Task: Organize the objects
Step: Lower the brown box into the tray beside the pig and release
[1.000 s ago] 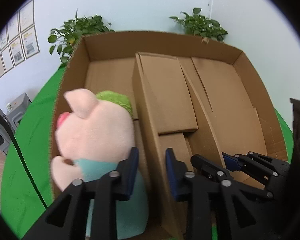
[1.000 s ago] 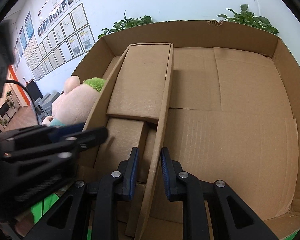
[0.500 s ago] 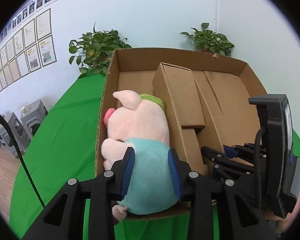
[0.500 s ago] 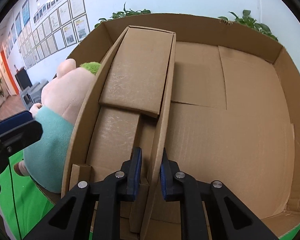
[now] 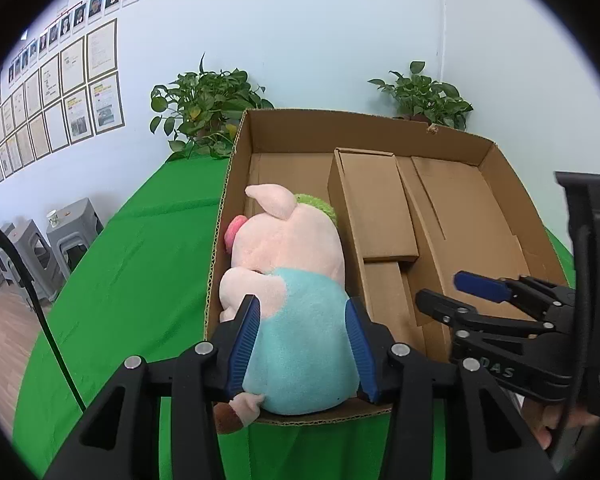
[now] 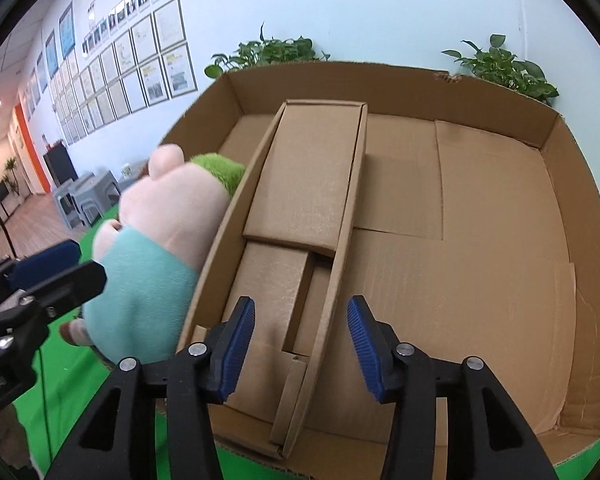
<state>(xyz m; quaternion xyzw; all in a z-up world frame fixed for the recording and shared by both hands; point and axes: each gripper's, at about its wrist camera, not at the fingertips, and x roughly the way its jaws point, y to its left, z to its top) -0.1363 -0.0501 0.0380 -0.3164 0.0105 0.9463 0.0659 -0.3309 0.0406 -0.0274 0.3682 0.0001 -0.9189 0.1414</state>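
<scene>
A plush pig point(image 5: 292, 248) in a teal shirt lies in the left compartment of a cardboard box point(image 5: 360, 132), one foot hanging over the near rim. My left gripper point(image 5: 303, 346) straddles its teal body. Its jaws are opening and the pads sit at the shirt's sides without squeezing. In the right wrist view the pig point(image 6: 168, 208) leans on the cardboard divider point(image 6: 342, 240) inside the box point(image 6: 380, 84). My right gripper point(image 6: 302, 344) is opening, and the divider's upright wall stands untouched between its pads. Each gripper shows in the other's view: right gripper point(image 5: 444, 292), left gripper point(image 6: 82, 264).
The box sits on a green cloth table point(image 5: 140, 260). Its right compartment has a bare floor point(image 6: 480, 240). Two potted plants point(image 5: 204, 108) point(image 5: 424, 96) stand behind it by the wall. Grey stools point(image 5: 72, 232) are at the left, and a black cable point(image 5: 40, 312) crosses there.
The right gripper, shut on the divider wall before, has let go and opened. The left jaws have widened around the pig. Both grippers have drawn back from the box.
</scene>
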